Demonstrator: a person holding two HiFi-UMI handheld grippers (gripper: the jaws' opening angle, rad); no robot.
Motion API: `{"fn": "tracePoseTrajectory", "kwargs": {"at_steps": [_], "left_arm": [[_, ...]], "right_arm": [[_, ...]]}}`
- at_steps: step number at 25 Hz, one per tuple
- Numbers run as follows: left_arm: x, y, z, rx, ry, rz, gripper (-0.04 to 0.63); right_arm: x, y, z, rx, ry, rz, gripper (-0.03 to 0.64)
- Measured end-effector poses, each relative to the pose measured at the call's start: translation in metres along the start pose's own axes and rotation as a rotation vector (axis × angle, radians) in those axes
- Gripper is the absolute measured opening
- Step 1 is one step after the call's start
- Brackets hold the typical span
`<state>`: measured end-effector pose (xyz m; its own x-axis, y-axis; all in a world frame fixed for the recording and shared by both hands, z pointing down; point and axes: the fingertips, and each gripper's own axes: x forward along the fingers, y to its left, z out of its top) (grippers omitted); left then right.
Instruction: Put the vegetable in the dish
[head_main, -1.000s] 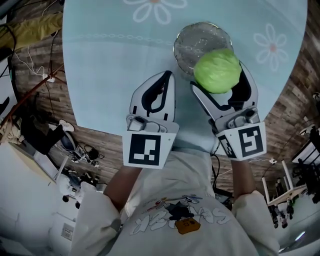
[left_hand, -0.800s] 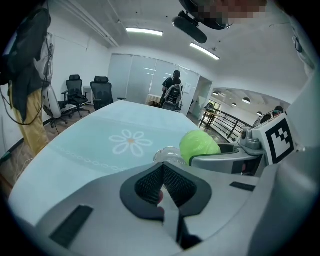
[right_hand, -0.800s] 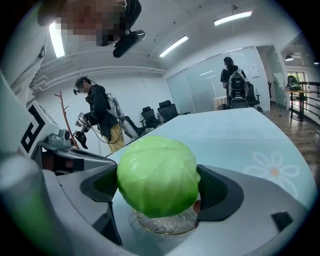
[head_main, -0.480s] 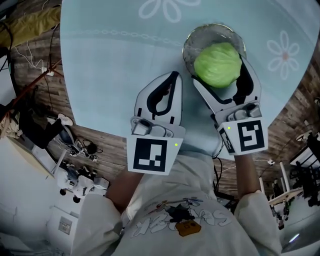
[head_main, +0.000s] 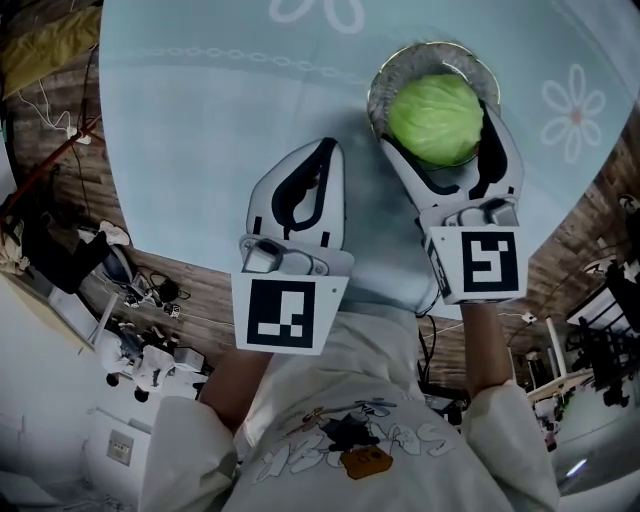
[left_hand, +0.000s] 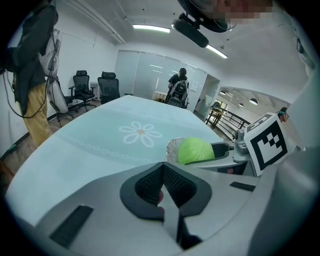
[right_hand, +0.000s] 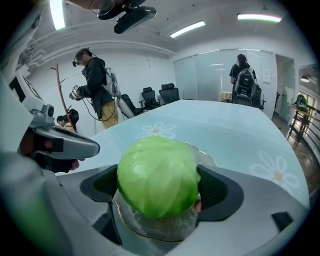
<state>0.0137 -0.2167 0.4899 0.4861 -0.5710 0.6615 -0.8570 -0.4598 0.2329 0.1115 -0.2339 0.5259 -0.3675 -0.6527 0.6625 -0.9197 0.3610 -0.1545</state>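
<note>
grips a round pale-green cabbage (right_hand: 157, 175) in the right gripper (head_main: 438, 130), jaws clamped against both flanks of it. holds that cabbage over the middle of a clear glass dish (head_main: 393, 72), low enough to hide most of the bowl in the head view and to sit within the rim in the right gripper view. cannot judge contact between leaf and glass. leaves only the dish's far rim and left edge showing around the green. rests the dish on a pale blue tablecloth (head_main: 200, 120) printed with white daisies (head_main: 575, 100), toward the right side of it.

hangs the left gripper (head_main: 327, 150) just beside the right one, on its left, above bare tablecloth. clenches its jaws fully, tip to tip. aims it up the tablecloth, parallel with the right gripper. carries a black-and-white marker cube (head_main: 283, 312) at the rear of each tool.

wears a white shirt (head_main: 340, 440) with a cartoon print.

beyond the tablecloth, in the left gripper view: black office chairs (left_hand: 92, 85) by a glass wall and a person with a backpack (left_hand: 177, 90) at the far end. in the right gripper view: another person (right_hand: 95, 75) in a dark top at the left.
</note>
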Motion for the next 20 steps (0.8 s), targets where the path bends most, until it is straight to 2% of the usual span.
{"fn": "tracePoseTrajectory", "kwargs": {"at_steps": [7,12,20], "left_arm": [[-0.002,0.0,-0.002,-0.018,-0.003,-0.002,0.006],[-0.007,0.017,-0.002,-0.024,-0.003,0.009,0.006],[-0.018,0.012,-0.004,-0.041,0.001,0.015,0.006]], "right_arm": [[0.01,-0.003,-0.01,-0.088,0.071,-0.04,0.488],[0.023,0.007,-0.008,-0.141,0.11,-0.067,0.488],[0.005,0.008,0.0,-0.133,0.063,-0.079,0.486]]}}
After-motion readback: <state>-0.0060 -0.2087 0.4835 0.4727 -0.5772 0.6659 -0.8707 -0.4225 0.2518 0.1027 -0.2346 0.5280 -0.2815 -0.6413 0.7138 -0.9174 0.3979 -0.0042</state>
